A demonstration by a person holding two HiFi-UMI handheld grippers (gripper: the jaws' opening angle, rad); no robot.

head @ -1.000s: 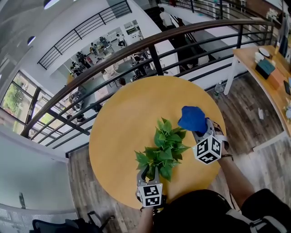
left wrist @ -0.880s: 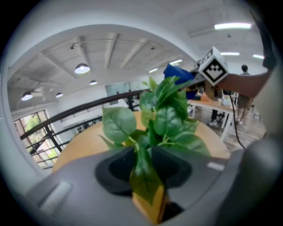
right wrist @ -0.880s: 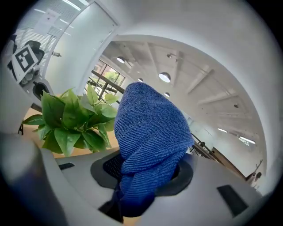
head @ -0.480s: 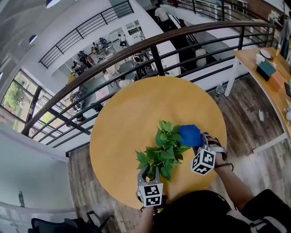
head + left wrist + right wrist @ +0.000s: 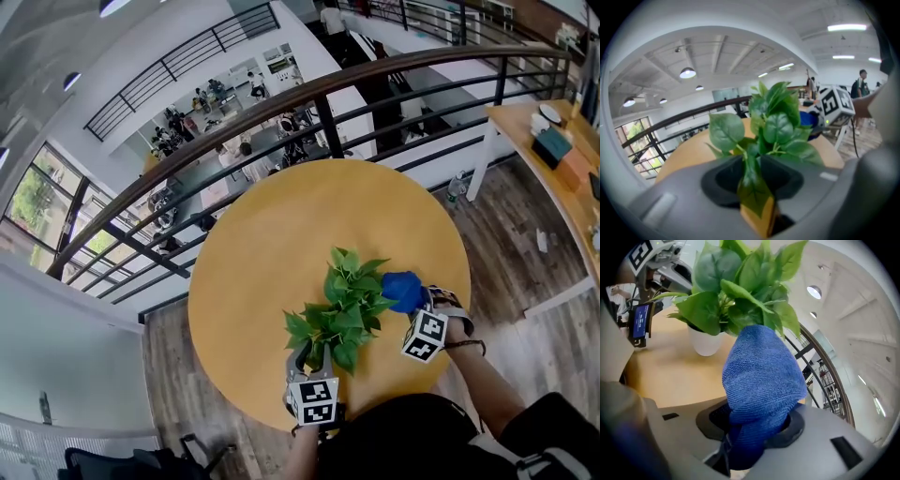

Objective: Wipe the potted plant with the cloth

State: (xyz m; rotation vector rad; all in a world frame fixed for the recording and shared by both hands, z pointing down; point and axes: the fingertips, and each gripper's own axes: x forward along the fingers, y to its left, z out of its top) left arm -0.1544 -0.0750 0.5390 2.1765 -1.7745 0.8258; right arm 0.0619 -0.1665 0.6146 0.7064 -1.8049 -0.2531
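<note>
The cloth (image 5: 761,376) is blue microfibre with a fine looped pile, matt. The leaves (image 5: 740,291) are smooth with a faint waxy sheen, and the pot (image 5: 707,344) is white, smooth and slightly glossy. The table (image 5: 281,244) has a smooth, matt top in a yellow-tan wood tone, the floor (image 5: 525,234) is grained wood planking, the railing (image 5: 328,112) is dark painted metal, and the left gripper (image 5: 754,166) and right gripper (image 5: 754,427) have matt grey plastic shells.

The potted plant (image 5: 343,306) stands on the table (image 5: 272,239), the cloth (image 5: 403,291) against its right side, the railing (image 5: 328,122) behind.
</note>
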